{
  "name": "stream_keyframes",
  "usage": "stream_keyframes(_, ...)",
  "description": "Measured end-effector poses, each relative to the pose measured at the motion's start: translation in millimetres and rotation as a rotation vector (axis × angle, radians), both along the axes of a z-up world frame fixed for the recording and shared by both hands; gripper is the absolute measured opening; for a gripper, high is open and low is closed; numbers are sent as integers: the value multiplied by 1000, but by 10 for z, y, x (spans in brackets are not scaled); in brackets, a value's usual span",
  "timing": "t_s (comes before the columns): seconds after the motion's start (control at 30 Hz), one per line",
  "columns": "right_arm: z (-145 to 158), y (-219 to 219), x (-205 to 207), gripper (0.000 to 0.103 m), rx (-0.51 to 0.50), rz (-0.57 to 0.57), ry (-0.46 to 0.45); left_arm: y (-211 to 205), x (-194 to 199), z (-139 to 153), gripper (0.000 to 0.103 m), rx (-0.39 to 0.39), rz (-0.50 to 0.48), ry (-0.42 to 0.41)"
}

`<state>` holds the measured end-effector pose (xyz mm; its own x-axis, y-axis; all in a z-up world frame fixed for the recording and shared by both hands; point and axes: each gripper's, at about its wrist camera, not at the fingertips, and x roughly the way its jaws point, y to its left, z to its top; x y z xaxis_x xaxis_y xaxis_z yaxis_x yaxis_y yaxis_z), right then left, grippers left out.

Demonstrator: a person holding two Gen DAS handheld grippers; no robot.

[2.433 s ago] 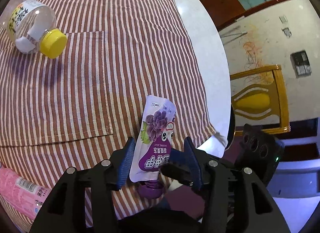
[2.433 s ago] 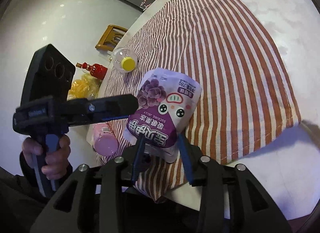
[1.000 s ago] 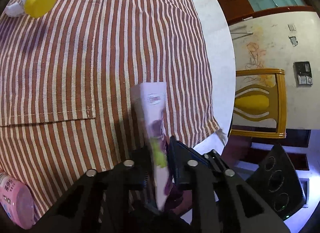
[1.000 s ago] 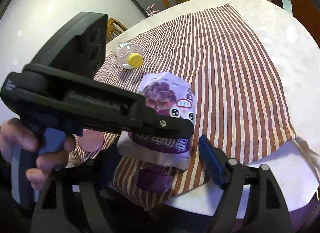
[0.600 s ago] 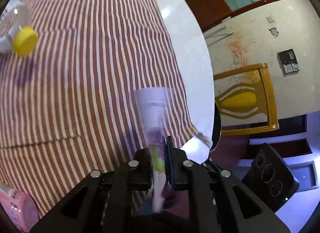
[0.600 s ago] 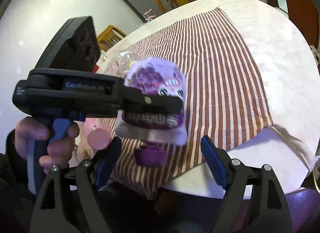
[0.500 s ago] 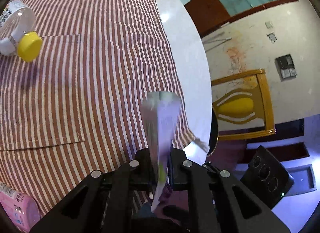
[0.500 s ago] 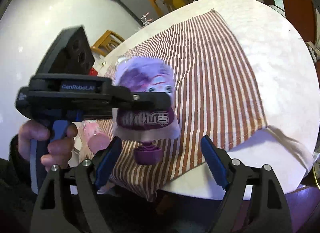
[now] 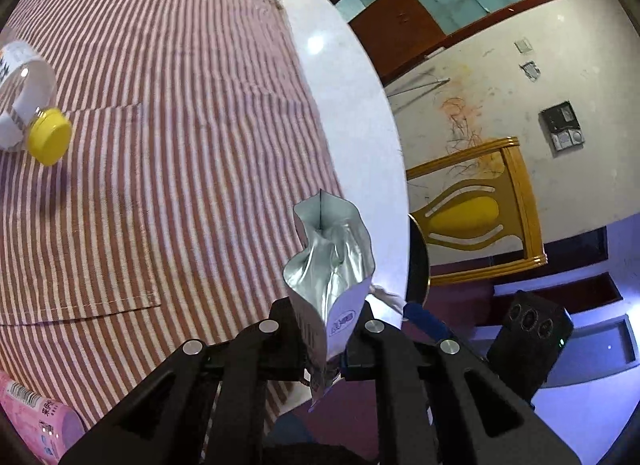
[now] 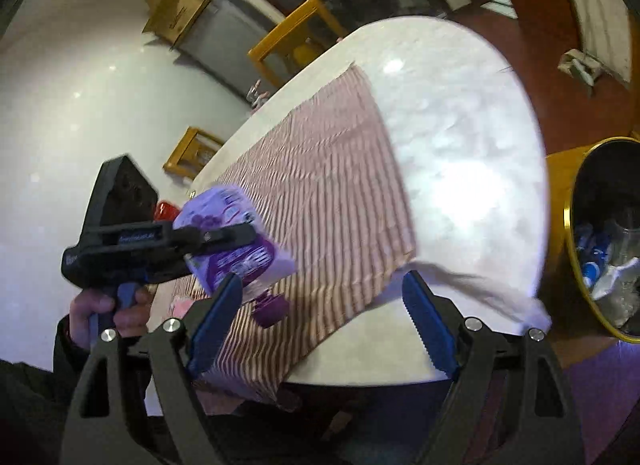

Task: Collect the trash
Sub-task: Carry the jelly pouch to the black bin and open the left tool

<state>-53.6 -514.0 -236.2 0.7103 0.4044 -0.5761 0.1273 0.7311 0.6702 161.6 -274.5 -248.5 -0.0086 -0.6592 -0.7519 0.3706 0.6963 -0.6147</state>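
- Where the striped cloth [image 9: 168, 145] leaves it bare, the round tabletop [image 10: 460, 153] shows white.
- Bin [image 10: 600, 241], gold-rimmed, beside the tabletop, litter inside.
- Right gripper [image 10: 324, 321]: fingers spread, empty.
- Left gripper [image 9: 324, 339], tilted down, clenched on the purple pouch [image 9: 332, 261] above the tabletop's edge; print unreadable.
- Yellow-capped jar [image 9: 30, 121] on its side.

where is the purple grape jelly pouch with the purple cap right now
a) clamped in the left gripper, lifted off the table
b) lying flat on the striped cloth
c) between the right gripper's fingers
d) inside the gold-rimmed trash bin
a: the left gripper is shut on the purple grape jelly pouch, holding it clear of the red-and-white striped cloth, while the right gripper stands open with nothing between its fingers.
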Motion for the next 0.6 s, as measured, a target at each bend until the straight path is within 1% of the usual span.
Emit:
stream_keyframes(0.1,72,-199,-161,82,-18,-72,-10,-104,-27,127,10,-28,-32,-10)
stream_keyframes(0.13,109,-324,-268,82,-34,-112,-15,-144,-32,155,9,-35,-45,-12)
stream_keyframes(0.17,117,-359,-291,82,-42,-136,-17,-223,-45,197,10,-41,-66,-19)
stream_keyframes(0.23,165,-553,-488,82,-63,-217,-26,-424,-102,258,10,-48,-111,-37)
stream_keyframes(0.3,194,-724,-676,82,-79,-296,-27,-735,-181,308,10,-62,-182,-51)
stream_keyframes(0.33,218,-854,-854,82,-90,-351,-23,-876,-222,323,10,-71,-213,-56)
stream_keyframes(0.37,213,-877,-943,82,-96,-378,-20,-1032,-261,332,10,-81,-245,-59)
stream_keyframes(0.43,215,-1019,-1215,82,-110,-453,-9,-1466,-386,320,10,-111,-324,-59)
stream_keyframes(0.5,196,-1036,-1374,82,-112,-497,-6,-1883,-514,252,10,-130,-388,-43)
stream_keyframes(0.53,194,-1076,-1512,82,-110,-529,-3,-2053,-574,213,10,-131,-411,-37)
stream_keyframes(0.6,179,-1095,-1614,82,-108,-556,-1,-2429,-713,99,10,-125,-461,-27)
